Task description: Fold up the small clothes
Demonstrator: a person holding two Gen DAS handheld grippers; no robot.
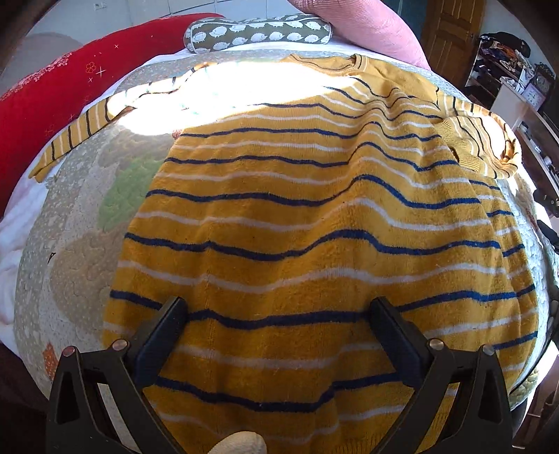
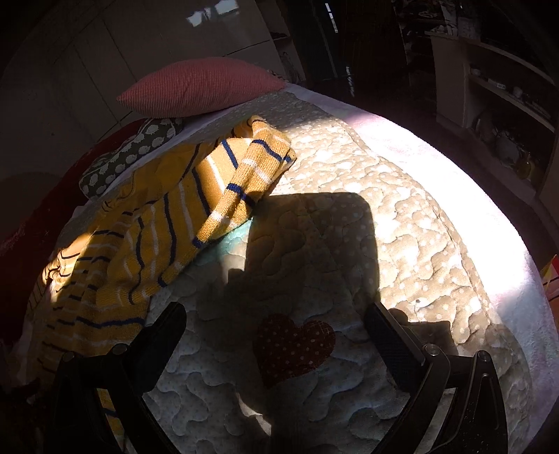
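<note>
A small mustard-yellow sweater (image 1: 314,216) with navy and white stripes lies spread flat on a quilted bed cover (image 1: 80,223), neck away from me. Its left sleeve (image 1: 80,129) stretches out left; the right sleeve (image 1: 478,143) is folded in over the body. My left gripper (image 1: 279,317) hangs open just above the sweater's lower part, holding nothing. In the right wrist view the same sweater (image 2: 157,223) lies at the left, its sleeve (image 2: 244,178) doubled over. My right gripper (image 2: 276,324) stands open over bare quilt beside the sweater, above a red heart patch (image 2: 293,345).
A pink pillow (image 2: 199,90), a hedgehog-print cushion (image 1: 258,33) and a red blanket (image 1: 42,101) lie along the far side of the bed. Shelves with clutter (image 2: 506,115) and a wooden door (image 1: 450,31) stand to the right. Strong sunlight falls on the quilt (image 2: 436,195).
</note>
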